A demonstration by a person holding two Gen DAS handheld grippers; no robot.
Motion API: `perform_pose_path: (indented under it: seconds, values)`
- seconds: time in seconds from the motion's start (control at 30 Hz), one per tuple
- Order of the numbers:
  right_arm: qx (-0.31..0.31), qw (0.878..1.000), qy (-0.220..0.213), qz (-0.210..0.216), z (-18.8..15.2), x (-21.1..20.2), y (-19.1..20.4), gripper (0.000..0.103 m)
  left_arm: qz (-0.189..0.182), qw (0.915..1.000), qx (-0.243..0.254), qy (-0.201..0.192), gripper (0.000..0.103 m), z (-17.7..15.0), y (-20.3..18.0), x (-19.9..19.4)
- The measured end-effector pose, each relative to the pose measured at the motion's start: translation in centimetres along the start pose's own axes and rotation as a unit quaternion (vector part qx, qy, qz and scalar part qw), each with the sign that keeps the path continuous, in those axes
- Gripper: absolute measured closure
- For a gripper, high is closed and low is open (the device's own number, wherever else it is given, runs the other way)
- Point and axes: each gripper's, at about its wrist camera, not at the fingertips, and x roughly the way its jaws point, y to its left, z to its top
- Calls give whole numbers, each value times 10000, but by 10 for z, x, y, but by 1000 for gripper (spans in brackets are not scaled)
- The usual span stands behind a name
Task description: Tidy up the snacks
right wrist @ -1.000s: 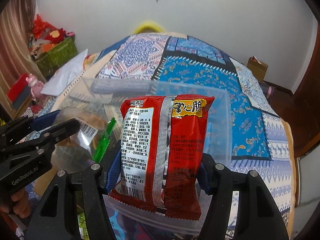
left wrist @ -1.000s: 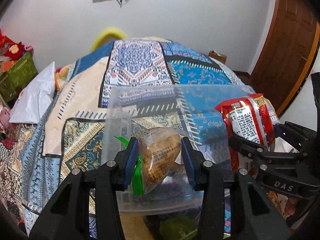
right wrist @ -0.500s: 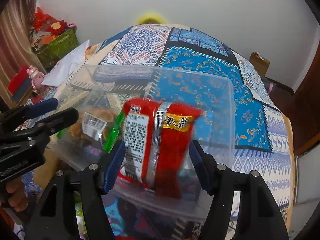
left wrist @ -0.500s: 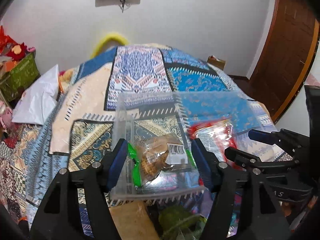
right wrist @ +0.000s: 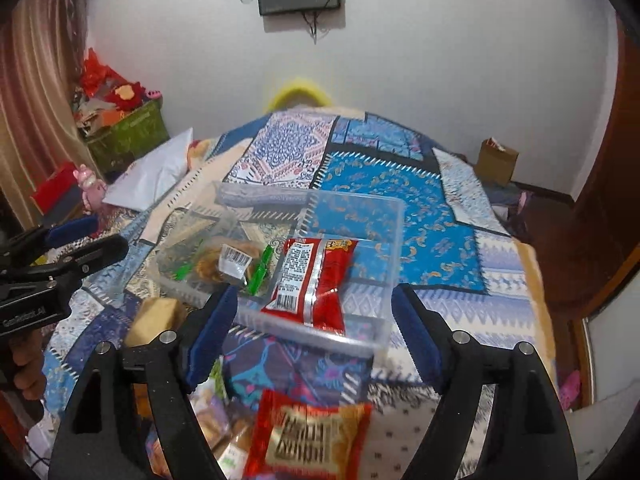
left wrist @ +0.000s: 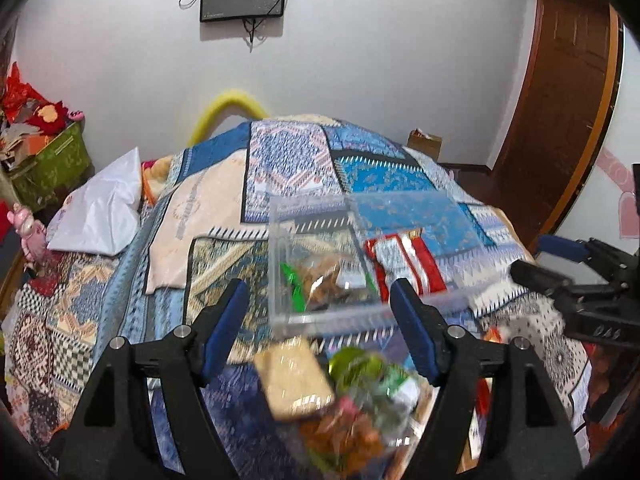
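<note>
Now both tongs [left wrist: 320, 312] [right wrist: 316, 320] gape empty, just opened; red packet [right wrist: 316, 280] lies in clear tub [right wrist: 394, 216].

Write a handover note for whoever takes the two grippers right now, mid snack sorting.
Left gripper: open, nothing between the fingers; jaws have just been opening.
Right gripper: open, empty; jaws have just been opening too.
Clear bin sits on the patterned bedspread. Inside it lie the red snack packet and the clear-wrapped pastry with green ends, side by side.
Done: those two snacks are in the bin.
Left: a pile of loose snacks lies in front of the bin, including a red and gold packet and a tan packet. Pick these up next.
</note>
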Motion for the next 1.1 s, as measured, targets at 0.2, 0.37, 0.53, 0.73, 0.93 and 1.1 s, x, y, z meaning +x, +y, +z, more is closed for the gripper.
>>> perform_pose_path:
  seconds: [0.2,0.37,0.53,0.73,0.93,1.1]
  values:
    - [79,9999,66,-37,-29,-13,-4,20,18,9993,-76,354,30,-38,11,-3]
    - [164,9992,349,-37,-58,-9,-10,20,-27,9968,-109,788,30,-77,18,4]
    - [213,9976,653,-132,-83,-2,-18,20,-122,9939,120,1086,30,-109,11,7]
    - [407,9953,861,-149,-99,3,-31,20,-335,9884,526,1386,30,-120,-12,24]
    - [482,9945,927,-91,-103,6,-36,20,-389,9853,605,1552,30,-111,-26,52]
    - [475,9937,1013,8,-104,15,-33,20,-443,9847,582,1582,26,-101,-26,66]
